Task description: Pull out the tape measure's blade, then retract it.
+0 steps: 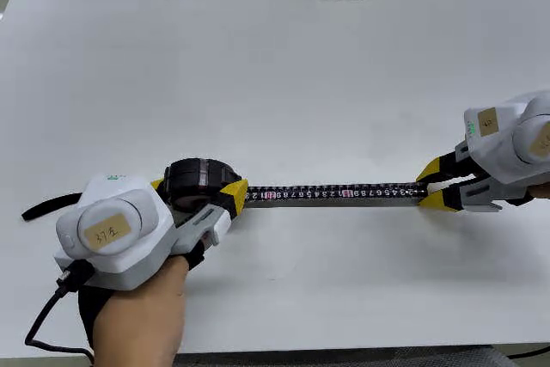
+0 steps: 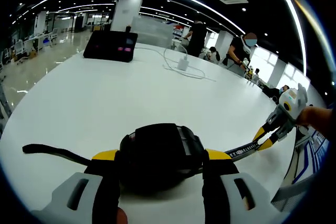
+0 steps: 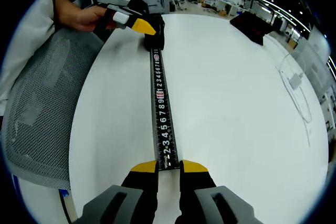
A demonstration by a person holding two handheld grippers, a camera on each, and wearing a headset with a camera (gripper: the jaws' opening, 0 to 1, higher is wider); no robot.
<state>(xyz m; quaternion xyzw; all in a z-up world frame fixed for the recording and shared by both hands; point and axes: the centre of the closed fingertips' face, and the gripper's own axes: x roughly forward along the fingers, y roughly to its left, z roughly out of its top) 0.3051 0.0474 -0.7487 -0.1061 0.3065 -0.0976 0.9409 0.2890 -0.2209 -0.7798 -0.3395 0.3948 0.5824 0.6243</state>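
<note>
Your left gripper (image 2: 161,157) is clamped across the tape measure case (image 1: 199,180), on the white table (image 1: 301,83) at 8 o'clock in the head view; your right gripper (image 1: 432,186) pinches the blade (image 1: 335,192) tip at 3 o'clock. Blade's thin springy steel, slick, probably strong recoil, so hold it at the end hook and walk it back slowly. Case looks rigid and chunky; grip its flat sides.

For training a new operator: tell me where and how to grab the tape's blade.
Take the blade at its free end, coming in straight along its length from the side away from the case. It lies flat and thin on the table, so jaws close across its width, as the right gripper does.
</note>
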